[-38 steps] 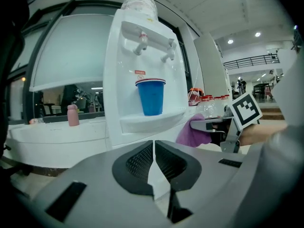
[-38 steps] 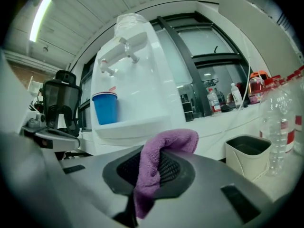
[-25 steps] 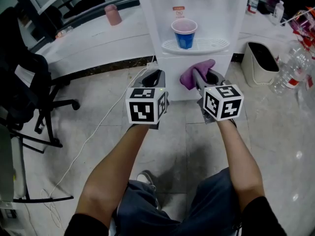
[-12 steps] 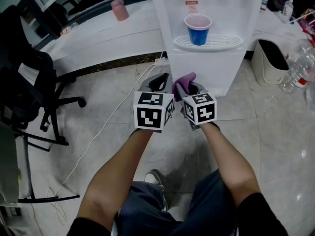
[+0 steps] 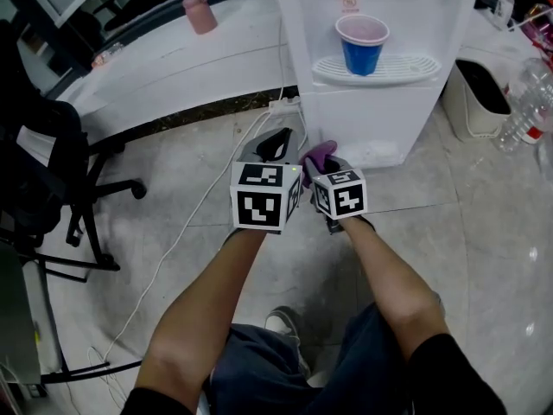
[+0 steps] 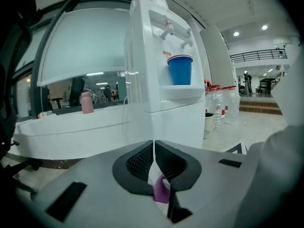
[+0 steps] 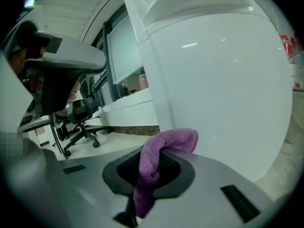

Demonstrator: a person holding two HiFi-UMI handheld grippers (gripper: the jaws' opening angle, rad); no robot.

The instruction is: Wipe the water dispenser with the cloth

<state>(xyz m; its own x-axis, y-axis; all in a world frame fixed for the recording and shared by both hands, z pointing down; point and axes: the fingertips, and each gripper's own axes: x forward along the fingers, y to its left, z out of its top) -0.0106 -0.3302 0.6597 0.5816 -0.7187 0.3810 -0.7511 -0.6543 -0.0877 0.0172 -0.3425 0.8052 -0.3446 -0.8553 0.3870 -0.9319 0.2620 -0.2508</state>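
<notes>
The white water dispenser [image 5: 371, 102] stands ahead on the floor, with a blue cup [image 5: 363, 46] on its drip tray. My right gripper [image 5: 327, 164] is shut on a purple cloth [image 5: 316, 154], held a little short of the dispenser's lower left corner. In the right gripper view the cloth [image 7: 168, 141] folds over the jaws, and the dispenser [image 7: 223, 75] fills the frame close by. My left gripper [image 5: 278, 141] is right beside the right one, its jaws shut. In the left gripper view the gripper [image 6: 154, 144] points at the dispenser [image 6: 161, 80], with a small purple bit at the jaws' root.
A black office chair [image 5: 52, 171] stands at the left. A white cable [image 5: 199, 206] runs over the floor to a power strip [image 5: 283, 105]. To the dispenser's right are a white bin [image 5: 484, 89] and water bottles [image 5: 527, 102]. A pink bottle [image 5: 199, 13] sits on the white counter.
The right gripper with the cloth has drawn left, close beside the left gripper. Both now sit left of the dispenser's front, which has shifted right in the head view.
</notes>
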